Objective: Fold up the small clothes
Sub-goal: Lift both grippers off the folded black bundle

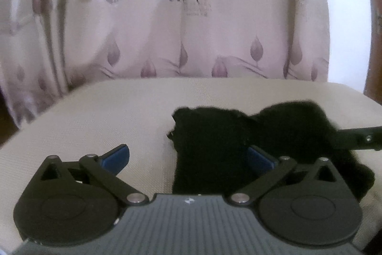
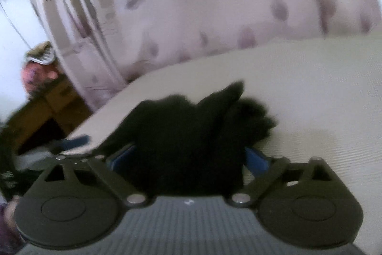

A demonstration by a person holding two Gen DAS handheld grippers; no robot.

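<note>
Fold begun, by appearance. Crumpled black fuzzy knit garment (image 1: 214, 142) on beige woven tabletop (image 1: 107, 116), toward near edge. Left hand-held gripper (image 1: 188, 159) spread wide, gripping nothing. Right hand-held gripper (image 2: 188, 159) wide around cloth; clamping undeterminable. Next: pinch, lift, fold over.

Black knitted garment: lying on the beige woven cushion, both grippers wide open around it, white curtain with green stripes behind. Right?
One error: the curtain is pale with purple leaf prints, not green stripes, as the left wrist view shows. The black knitted garment does lie on the beige woven cushion, with left gripper and right gripper open.
</note>
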